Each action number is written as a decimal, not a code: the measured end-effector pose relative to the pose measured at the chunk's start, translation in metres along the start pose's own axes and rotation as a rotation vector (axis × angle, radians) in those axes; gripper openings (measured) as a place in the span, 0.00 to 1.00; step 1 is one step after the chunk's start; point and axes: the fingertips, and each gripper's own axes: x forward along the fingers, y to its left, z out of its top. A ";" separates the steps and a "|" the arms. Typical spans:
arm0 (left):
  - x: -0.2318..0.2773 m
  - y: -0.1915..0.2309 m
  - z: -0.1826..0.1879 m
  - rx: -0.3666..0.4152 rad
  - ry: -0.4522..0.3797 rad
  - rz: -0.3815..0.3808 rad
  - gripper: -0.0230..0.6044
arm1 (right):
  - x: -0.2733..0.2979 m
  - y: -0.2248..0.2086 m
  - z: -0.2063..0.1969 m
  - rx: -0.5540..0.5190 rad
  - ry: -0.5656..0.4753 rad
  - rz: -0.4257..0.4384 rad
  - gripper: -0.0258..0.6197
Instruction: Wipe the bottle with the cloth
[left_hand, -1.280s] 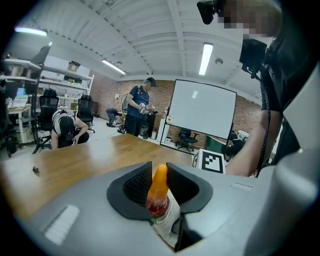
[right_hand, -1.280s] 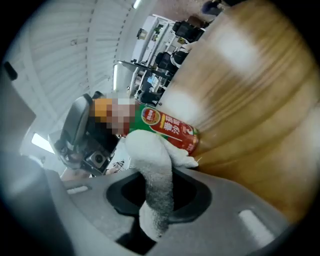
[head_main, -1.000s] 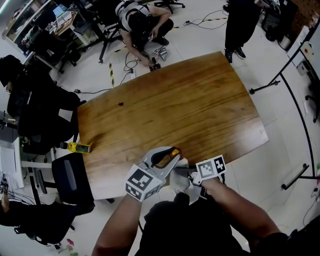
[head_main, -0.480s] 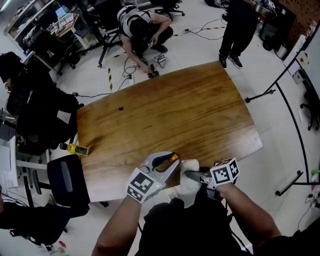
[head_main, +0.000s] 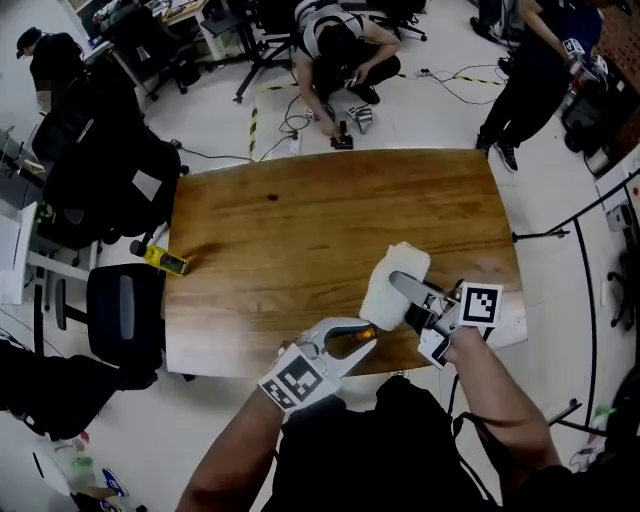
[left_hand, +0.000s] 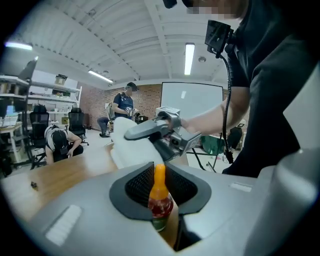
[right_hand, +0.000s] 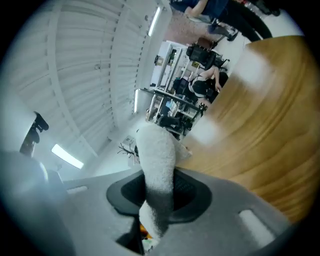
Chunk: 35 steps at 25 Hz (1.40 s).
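Left tool, jaws just closing further, is pinching a small orange-tipped bottle upright over the near edge of the wooden bench, while right tool is gripping a white cloth, holding it raised just beside the bottle.

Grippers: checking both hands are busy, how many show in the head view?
2. The left gripper, jaws just closing on the bottle, is at the table's near edge; the right gripper, clamping the cloth, is beside it.
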 end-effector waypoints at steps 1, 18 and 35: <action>0.000 -0.001 0.000 -0.005 -0.002 0.002 0.16 | 0.016 -0.001 -0.004 0.004 0.048 0.017 0.16; -0.002 0.006 0.010 -0.062 -0.050 0.073 0.16 | 0.084 -0.067 -0.103 -0.376 0.783 0.011 0.16; -0.006 0.011 0.000 -0.090 -0.085 0.067 0.16 | 0.092 -0.119 -0.123 -0.711 0.890 -0.148 0.16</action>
